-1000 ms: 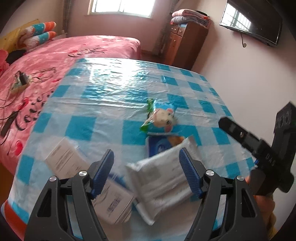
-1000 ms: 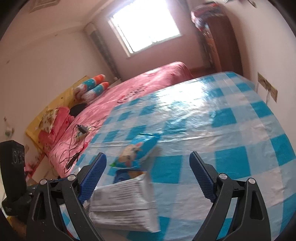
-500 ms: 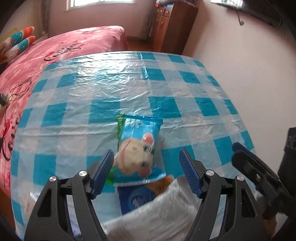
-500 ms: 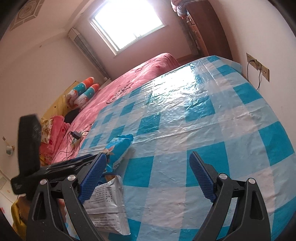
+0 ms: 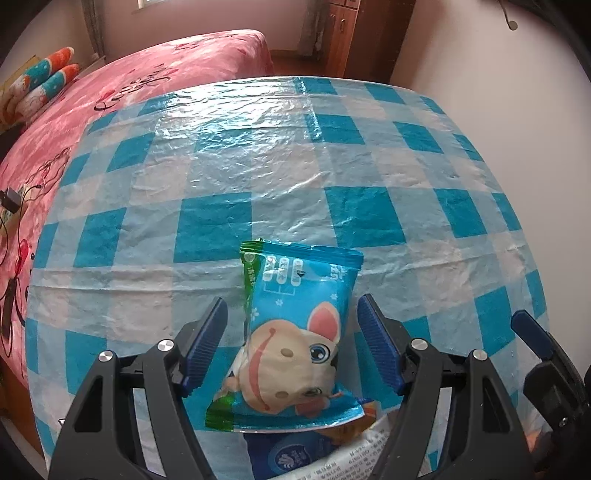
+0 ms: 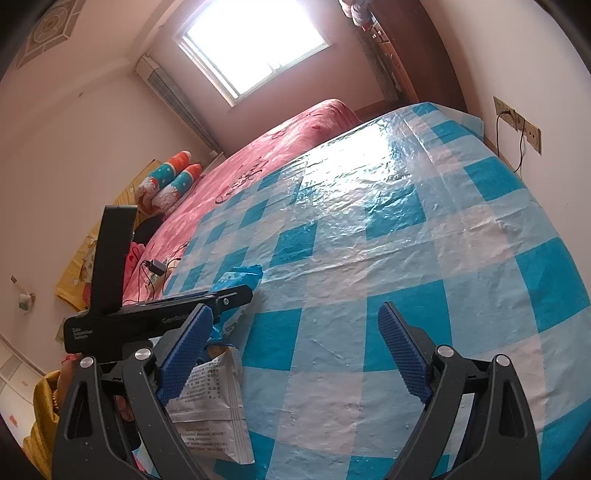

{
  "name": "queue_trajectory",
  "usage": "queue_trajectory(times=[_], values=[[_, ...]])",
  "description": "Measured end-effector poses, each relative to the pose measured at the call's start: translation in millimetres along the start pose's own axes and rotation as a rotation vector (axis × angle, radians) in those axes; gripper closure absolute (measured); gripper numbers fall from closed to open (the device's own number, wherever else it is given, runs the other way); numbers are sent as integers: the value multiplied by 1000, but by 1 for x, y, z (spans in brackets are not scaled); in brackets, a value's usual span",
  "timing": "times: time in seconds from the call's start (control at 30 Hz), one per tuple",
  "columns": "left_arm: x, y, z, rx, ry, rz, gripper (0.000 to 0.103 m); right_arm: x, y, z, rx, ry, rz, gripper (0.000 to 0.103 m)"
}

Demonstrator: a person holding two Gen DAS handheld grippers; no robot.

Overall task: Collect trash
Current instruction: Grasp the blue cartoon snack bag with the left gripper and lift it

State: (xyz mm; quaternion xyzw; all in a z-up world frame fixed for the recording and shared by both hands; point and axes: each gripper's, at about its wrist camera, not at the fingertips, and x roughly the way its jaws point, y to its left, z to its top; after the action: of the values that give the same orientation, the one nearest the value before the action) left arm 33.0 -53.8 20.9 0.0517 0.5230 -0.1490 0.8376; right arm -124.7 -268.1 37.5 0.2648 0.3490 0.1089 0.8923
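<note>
Trash lies in a small heap near one edge of the table (image 5: 258,177), three packets that can be counted; one blue snack packet with a cartoon animal (image 5: 295,343) lies uppermost, overlapping one darker blue packet (image 5: 291,454) beneath it, and one white packet printed with small text (image 6: 214,402) lies just beside them; whether more sits below the frame edge cannot be told. One left gripper (image 5: 291,343) hovers over the cartoon packet, its two blue-padded fingers (image 5: 207,343) spread wide on either side of the packet with a gap at each pad, holding nothing. One right gripper (image 6: 295,354) is off to the side, its two fingers (image 6: 402,354) spread wide as well over bare cloth, nothing between them; the white packet sits just outside its left pad. One blue-and-white checked plastic cloth (image 6: 406,258) covers the table; one bed with a pink cover (image 5: 155,77) stands alongside, with two orange-and-teal pillows (image 6: 170,181) at its head; one window (image 6: 251,44) and one wooden cabinet (image 5: 365,33) stand beyond.
</note>
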Motion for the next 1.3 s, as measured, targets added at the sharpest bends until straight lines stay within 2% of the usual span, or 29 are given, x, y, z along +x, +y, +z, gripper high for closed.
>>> queue_trajectory(times=[0.13,0.23,0.3,0.6,0.9,1.3], values=[[3,-1,1,-9,-3,5,30,2,3,-1,-10,12,7,13],[3,2,0,-29,-8,0,35,3,5,-2,-21,15,6,13],[4,3,-1,-40,-8,-12,43,4,6,-3,-25,16,7,13],[-2,6,-3,-75,-37,-31,58,7,10,-4,-44,31,17,13],[-22,24,-7,-139,-96,-47,61,20,28,-13,-119,94,51,13],[-83,54,-30,-194,-206,-70,61,37,56,-29,-221,166,114,13]])
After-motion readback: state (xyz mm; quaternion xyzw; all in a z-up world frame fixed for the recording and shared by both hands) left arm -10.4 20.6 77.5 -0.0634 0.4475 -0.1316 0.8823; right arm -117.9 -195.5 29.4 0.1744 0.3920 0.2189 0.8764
